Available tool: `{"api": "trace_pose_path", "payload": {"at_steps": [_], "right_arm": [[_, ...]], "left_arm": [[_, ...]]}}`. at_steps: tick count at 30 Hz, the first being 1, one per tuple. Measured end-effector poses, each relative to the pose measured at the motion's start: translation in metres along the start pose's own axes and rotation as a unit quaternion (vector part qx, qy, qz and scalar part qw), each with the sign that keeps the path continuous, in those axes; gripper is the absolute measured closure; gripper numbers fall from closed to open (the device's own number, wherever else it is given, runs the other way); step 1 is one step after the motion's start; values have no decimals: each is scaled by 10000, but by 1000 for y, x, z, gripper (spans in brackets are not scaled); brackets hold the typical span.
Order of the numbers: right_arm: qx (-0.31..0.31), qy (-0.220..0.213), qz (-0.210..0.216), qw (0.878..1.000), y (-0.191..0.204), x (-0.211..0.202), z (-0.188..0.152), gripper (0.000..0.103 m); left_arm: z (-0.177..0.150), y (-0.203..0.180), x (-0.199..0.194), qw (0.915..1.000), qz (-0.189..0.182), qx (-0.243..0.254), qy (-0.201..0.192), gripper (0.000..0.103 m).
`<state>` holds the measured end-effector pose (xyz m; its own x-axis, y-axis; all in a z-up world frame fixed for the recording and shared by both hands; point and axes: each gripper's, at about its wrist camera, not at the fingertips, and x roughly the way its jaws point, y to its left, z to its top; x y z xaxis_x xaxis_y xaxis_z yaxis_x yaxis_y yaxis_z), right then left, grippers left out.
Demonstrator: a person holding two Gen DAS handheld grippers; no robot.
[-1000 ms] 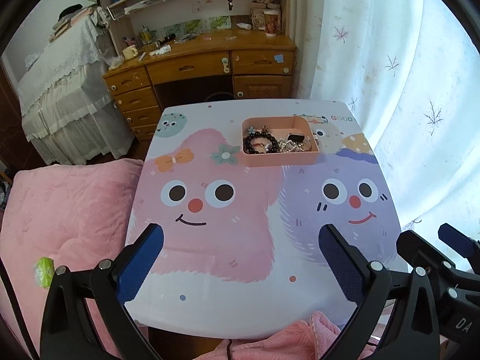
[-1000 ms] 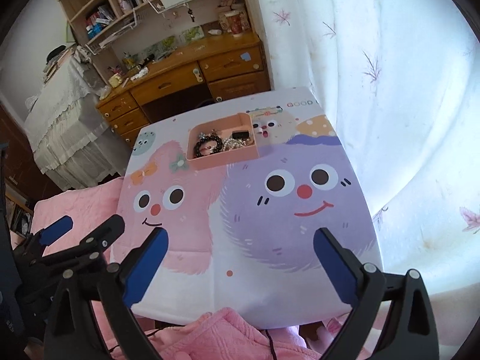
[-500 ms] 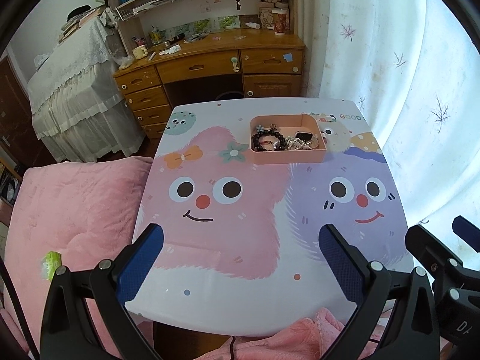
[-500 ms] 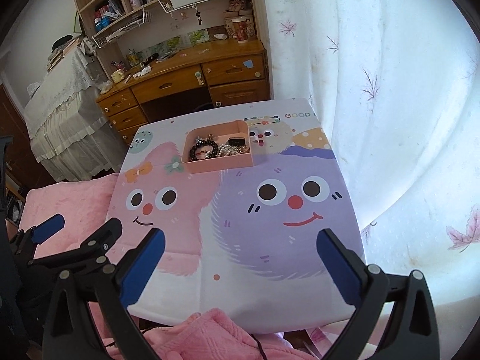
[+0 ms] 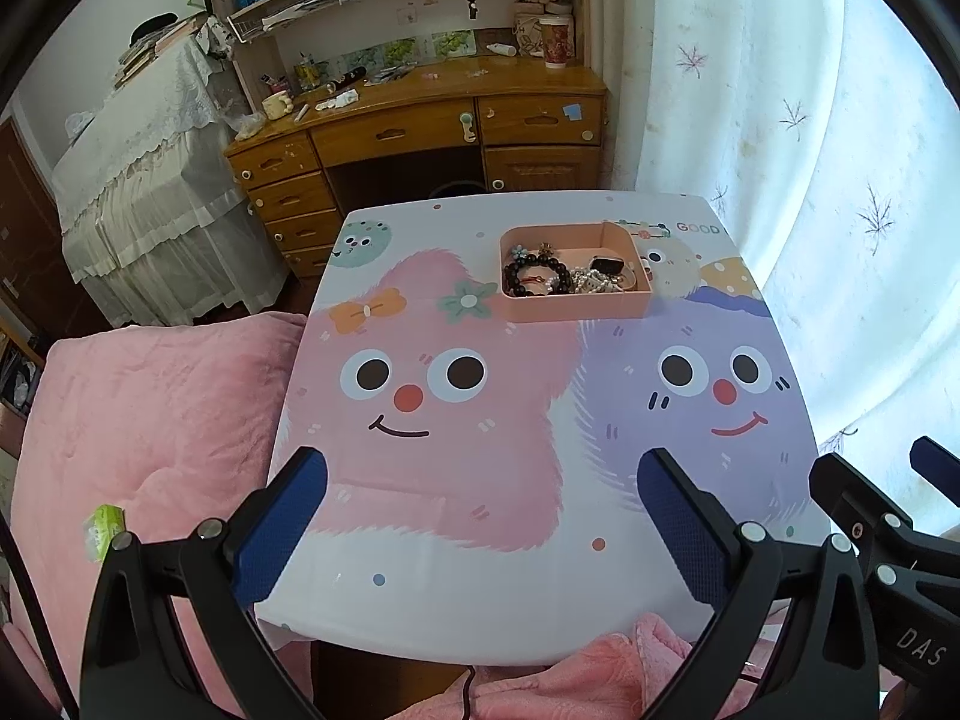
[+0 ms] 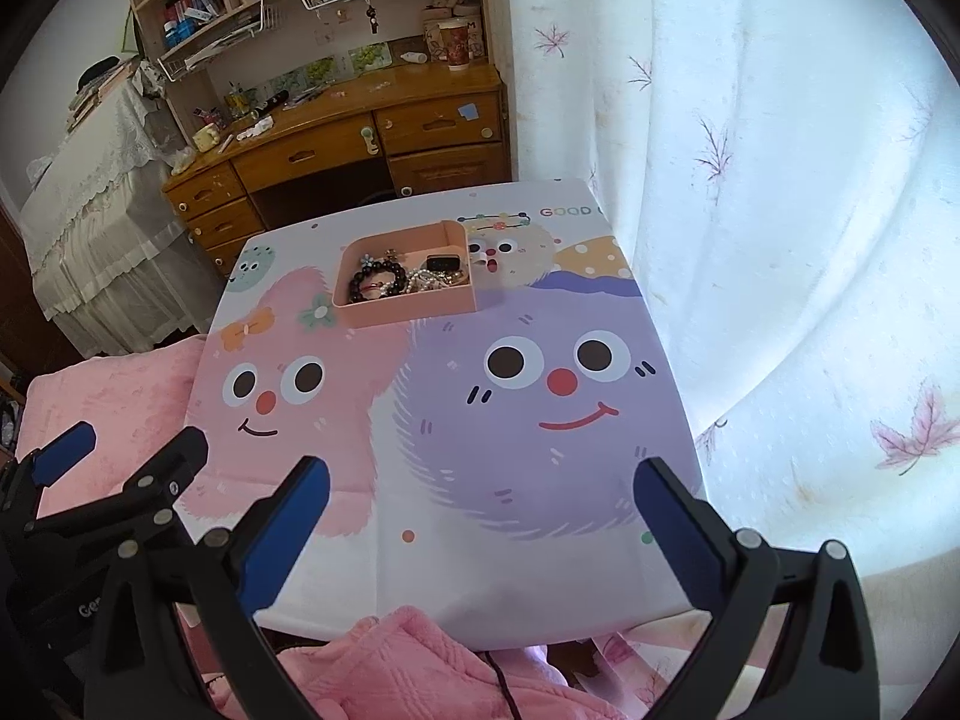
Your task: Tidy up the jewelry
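Jewelry (image 5: 564, 277) sits heaped in the pink tray (image 5: 576, 306) at upper centre of frame; my left gripper (image 5: 480, 510) and right gripper (image 6: 480, 516) both gape empty.

Left view: above near table (image 5: 456, 594) edge, facing desk (image 5: 420, 120).
Right view: same edge, further right, beside curtain (image 6: 780, 240).
Shared: table, tray (image 5: 576, 306), desk.

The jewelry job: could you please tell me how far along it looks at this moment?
Nearly done, it seems. All visible jewelry, including a black bead bracelet and a pale chain, lies in the pink tray on the table; none lies loose on the tabletop. Nothing is in hand: the left gripper and right gripper are open and empty over the near edge. Anything left isn't visible.
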<state>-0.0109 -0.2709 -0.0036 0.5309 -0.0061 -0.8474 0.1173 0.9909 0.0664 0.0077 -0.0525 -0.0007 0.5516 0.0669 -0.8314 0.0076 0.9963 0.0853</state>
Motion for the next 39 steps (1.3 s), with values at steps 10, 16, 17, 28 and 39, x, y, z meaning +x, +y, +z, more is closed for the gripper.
{"api": "trace_pose_path", "payload": {"at_steps": [10,16,17,28,39], "right_arm": [[42,49,-5,10000,-1,0,-5,1],[65,19,-54,10000,-3,-3,-6,1],[76,9,-65,9999,-3,-3,-6,1],[66,-8,-214,9997,-5,-5,-6,1],[120,-73,-376,9992,-12,-8,-4,1]], "left_arm": [[-3,3,-2,10000,25,22,-12,1],[-4,2,-4,10000,30,47,-38,1],[-5,2,-5,10000,26,56,-52,1],[-5,2,-7,9999,20,75,-77,1],[-3,-3,-8,9999,-9,79,-91,1]]}}
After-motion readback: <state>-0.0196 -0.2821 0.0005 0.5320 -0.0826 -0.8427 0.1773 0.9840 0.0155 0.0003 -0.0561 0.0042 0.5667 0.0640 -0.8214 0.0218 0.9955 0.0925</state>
